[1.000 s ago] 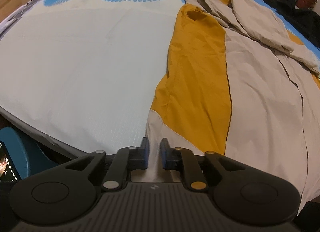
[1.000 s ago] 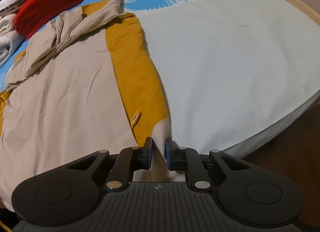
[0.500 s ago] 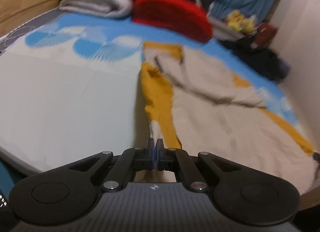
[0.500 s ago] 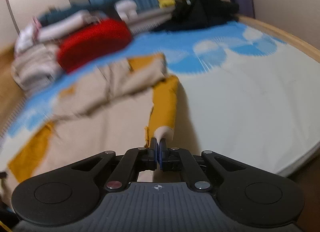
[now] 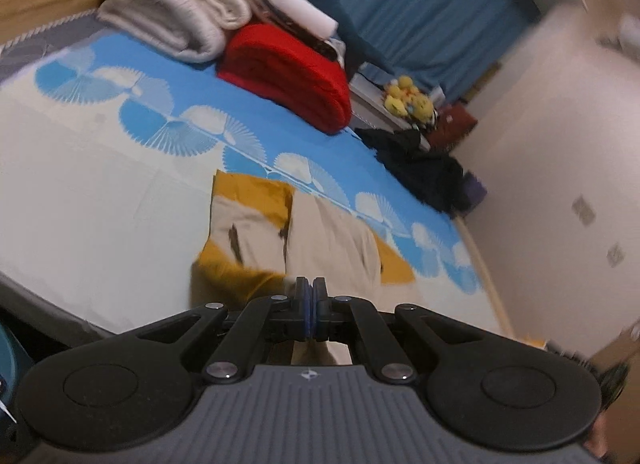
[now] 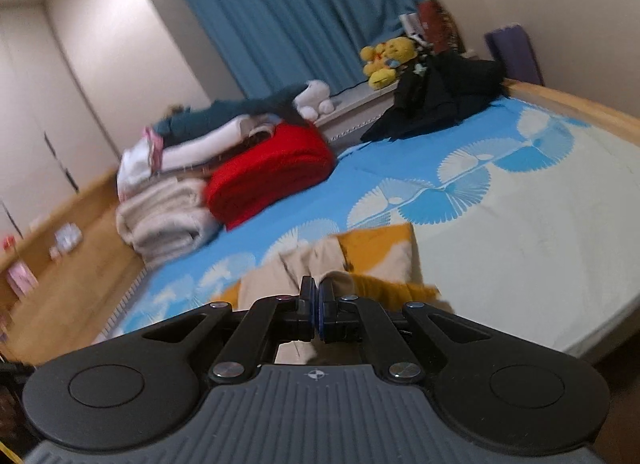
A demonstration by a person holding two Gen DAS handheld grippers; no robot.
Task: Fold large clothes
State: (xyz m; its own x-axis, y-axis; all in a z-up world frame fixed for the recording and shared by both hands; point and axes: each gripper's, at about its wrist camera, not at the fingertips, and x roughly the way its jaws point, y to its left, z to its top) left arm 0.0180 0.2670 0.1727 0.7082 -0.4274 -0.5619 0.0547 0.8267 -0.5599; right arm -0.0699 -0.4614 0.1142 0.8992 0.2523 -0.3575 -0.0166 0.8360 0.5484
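From the left wrist view, I have the left gripper point(image 5: 308, 298) with its jaws pressed together on a corner of the jacket point(image 5: 320, 240), the tan and mustard cloth rising from the bed point(image 5: 80, 192) straight into the pads. I judge the fold is in its lifting stage: the near hem is up off the bed and the far part lies flat near the blue band of the sheet. The gripper points gently downward, tilted to one side.

From the right wrist view, the right gripper point(image 6: 316, 306) is likewise clamped on the other near corner of the jacket point(image 6: 376, 252), jaws together with cloth between them (the frame is blurred, so the exact edge is hard to tell). It points slightly below level. Next I would carry both corners forward together, keeping them level, and lay the hem toward the collar end by the red blanket point(image 6: 268, 176).
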